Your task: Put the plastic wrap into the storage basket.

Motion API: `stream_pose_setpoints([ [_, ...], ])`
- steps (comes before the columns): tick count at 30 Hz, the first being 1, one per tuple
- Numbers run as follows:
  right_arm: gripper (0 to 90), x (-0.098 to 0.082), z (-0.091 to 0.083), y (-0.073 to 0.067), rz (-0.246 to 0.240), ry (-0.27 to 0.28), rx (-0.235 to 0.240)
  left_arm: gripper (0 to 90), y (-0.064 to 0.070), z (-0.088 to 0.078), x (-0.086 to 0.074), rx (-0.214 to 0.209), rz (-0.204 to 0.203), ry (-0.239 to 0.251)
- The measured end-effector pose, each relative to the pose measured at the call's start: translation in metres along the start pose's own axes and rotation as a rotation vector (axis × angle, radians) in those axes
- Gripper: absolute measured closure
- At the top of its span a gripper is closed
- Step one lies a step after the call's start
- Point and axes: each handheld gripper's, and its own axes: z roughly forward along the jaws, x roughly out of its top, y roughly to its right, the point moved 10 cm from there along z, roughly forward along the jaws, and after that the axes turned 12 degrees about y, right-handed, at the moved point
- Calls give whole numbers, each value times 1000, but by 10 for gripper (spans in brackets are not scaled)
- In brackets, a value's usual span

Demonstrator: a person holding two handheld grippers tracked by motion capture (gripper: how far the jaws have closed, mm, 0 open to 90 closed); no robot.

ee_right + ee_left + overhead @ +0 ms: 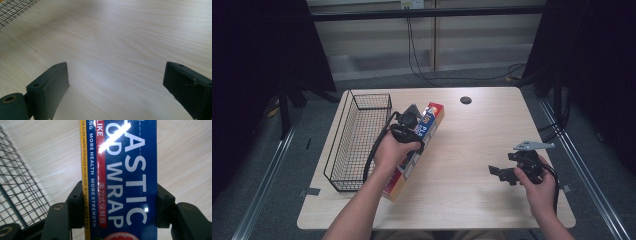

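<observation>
high view first: your left hand (389,150) has the left gripper (408,131) clamped on a long plastic wrap box (428,125), w/ the box lying diagonally on the light wood table (472,150), far end up-right, near end toward you. box sits just beside the right wall of the black wire basket (357,137); can't tell if they touch. far end of the box is red w/ blue and white lettering, too small to read from up there. your right hand (539,192) holds the right gripper (502,172) low over the table's right side, well apart from the box, jaws pointing left, nothing between them. small dark round hole (466,100) near the table's far edge. cables (422,65) hang down behind the table.

left gripper view: both black jaws press the box's (125,180) long sides, one each side, holding it. big white letters on blue read "plastic" (first letter cut off) and "wrap", the line between is partly cut off. red strip has chinese characters plus "like" at top. small white text: "more health more strength". yellow edge says "the slide knife is placed in the box". bit of pink fruit pic at the bottom edge. basket (17,182) mesh at left.

right gripper view: jaws wide apart, bare table (120,45) between them, corner of basket (15,7) mesh top left.
</observation>
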Motion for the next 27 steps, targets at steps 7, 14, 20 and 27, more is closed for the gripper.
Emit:
stream_pose_setpoints([
  [7, 60, 0, -1, 1, 6, 2, -8, 418, -5, -10, 5, 2, -15, 11],
  [14, 60, 0, -1, 1, 4, 3, -12, 418, -11, -18, 9, 13, -40, 31],
  [20, 59, 1, -2, 2, 9, 7, -14, 419, -24, -26, 9, 25, -79, 46],
  [27, 59, 1, -2, 2, 10, 6, -14, 419, -36, -41, 12, 45, -121, 72],
])
